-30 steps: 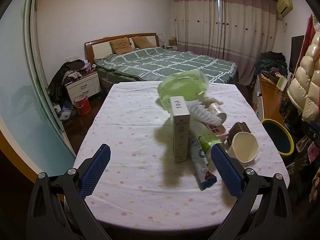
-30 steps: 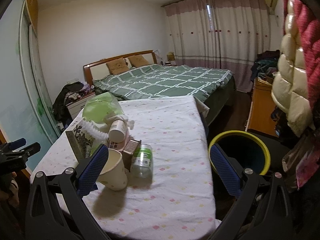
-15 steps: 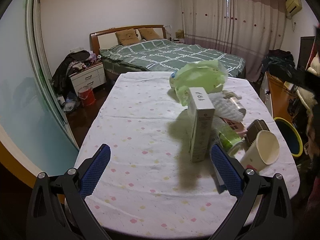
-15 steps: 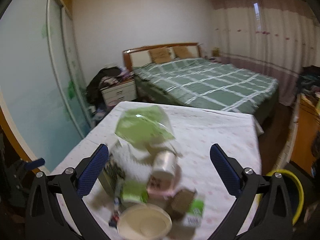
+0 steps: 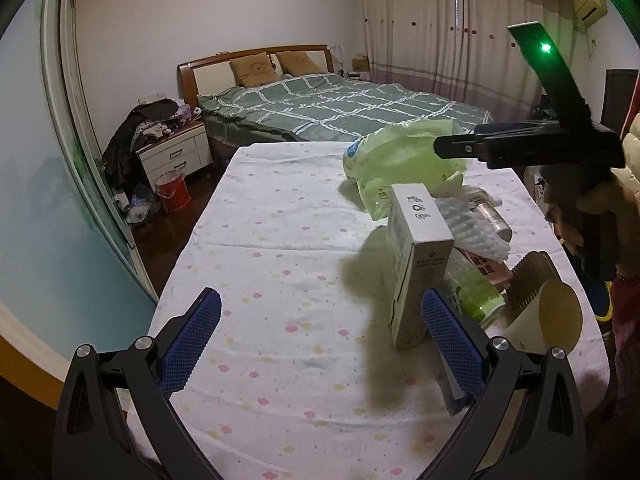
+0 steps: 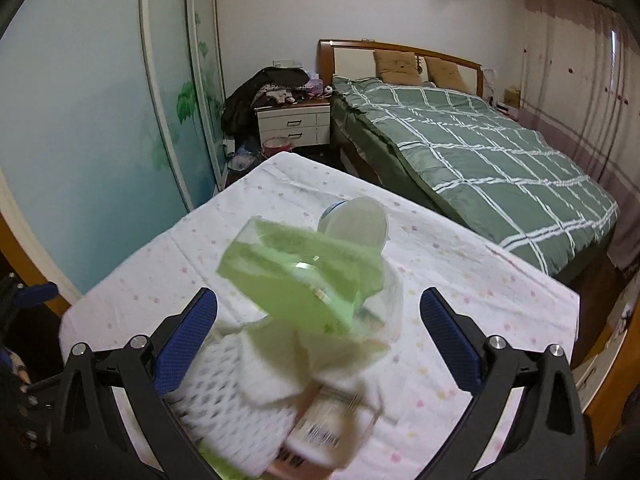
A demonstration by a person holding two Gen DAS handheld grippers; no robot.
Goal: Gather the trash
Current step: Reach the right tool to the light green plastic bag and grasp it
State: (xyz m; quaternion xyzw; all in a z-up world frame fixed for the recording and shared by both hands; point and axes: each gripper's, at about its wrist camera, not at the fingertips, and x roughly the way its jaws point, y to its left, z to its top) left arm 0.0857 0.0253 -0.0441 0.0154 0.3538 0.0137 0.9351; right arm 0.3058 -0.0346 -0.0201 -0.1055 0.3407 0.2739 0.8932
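Observation:
A pile of trash lies on the table with the dotted white cloth. A white carton stands upright, with a green plastic bag, white foam netting, a green bottle, a brown box and a paper cup behind and right of it. My left gripper is open and empty, low over the near table edge. My right gripper is open, straddling the green bag and the netting from above. Its body also shows in the left wrist view.
A bed with a green checked cover stands beyond the table. A nightstand with clothes and a red bucket are at the far left. A glass sliding door runs along the left. Curtains hang at the back.
My right gripper has swung left over the trash pile and down towards the green bag. My left gripper has moved slightly closer to the carton. Both stay open.

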